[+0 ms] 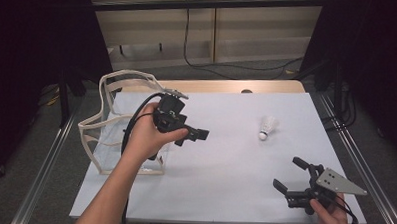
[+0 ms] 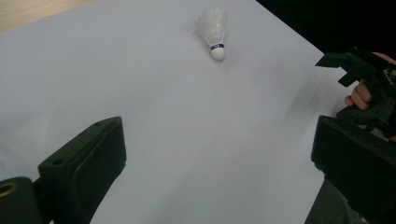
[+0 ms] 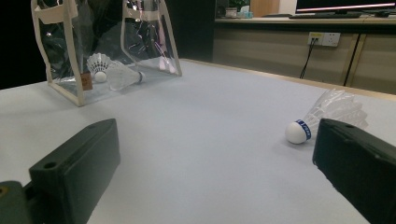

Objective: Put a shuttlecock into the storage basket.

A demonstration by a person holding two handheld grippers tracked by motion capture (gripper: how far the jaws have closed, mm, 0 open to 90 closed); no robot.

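Clear bag [image 1: 117, 124] at the table's left edge has 2 shuttlecocks [image 3: 114, 73] inside, so that part looks done. Left gripper [image 1: 198, 134] is next to the bag, jaws wide apart, holding nothing. 1 shuttlecock [image 1: 267, 128] lies on the white sheet [image 1: 224, 163], well apart from both grippers, not yet bagged. Right gripper [image 1: 289, 177] near the front right corner, jaws wide apart, empty.

Background, relative to white table sheet [image 1: 225, 158]: black cable [image 1: 189, 46] hangs down wooden wall panel [image 1: 259, 34] behind it — white wall socket [image 3: 324, 38] on that panel.
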